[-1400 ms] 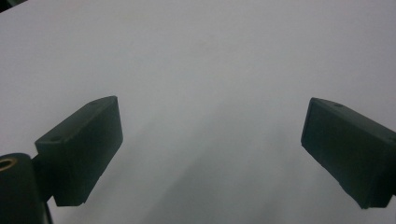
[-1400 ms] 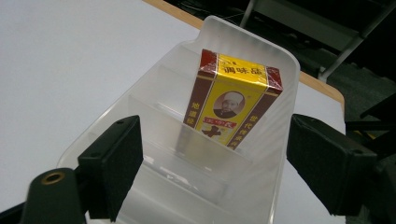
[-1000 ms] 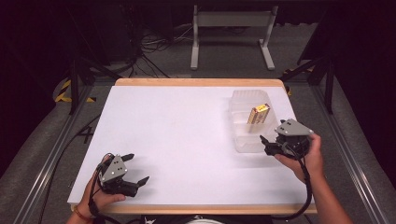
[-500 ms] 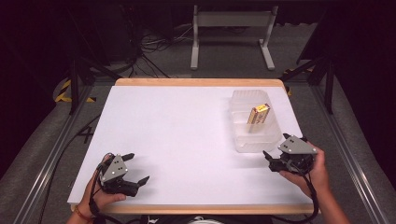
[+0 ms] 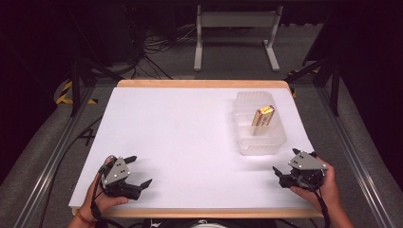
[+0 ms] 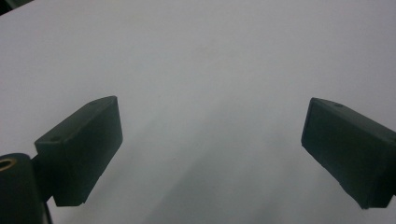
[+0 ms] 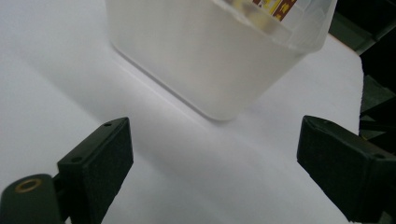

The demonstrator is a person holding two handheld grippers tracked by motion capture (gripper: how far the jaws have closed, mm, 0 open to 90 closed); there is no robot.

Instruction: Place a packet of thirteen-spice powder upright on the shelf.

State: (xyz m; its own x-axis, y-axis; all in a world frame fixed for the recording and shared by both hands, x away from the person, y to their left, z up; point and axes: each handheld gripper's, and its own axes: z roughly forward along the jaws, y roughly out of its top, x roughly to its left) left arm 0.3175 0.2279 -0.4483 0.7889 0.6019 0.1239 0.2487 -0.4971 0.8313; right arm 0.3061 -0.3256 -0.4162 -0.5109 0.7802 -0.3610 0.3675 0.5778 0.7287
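A clear plastic tub [image 5: 259, 124] stands at the right of the white table, and a yellow and dark packet [image 5: 263, 116] leans inside it. My right gripper [image 5: 291, 163] rests low near the front right corner, just in front of the tub [image 7: 205, 51]. Its jaws have just been opening and stand wide apart with nothing between them [image 7: 212, 163]. Near the front left corner my left gripper [image 5: 139, 171] sits open over bare table [image 6: 210, 154], empty.
The white table top [image 5: 180, 133] has a wooden edge at front and back. Dark floor, cables and a grey metal stand [image 5: 235, 28] lie beyond the far edge. Metal rails run along both sides of the table.
My right gripper has come down and back from beside the tub toward the table's front right corner. The left gripper has stayed in place.
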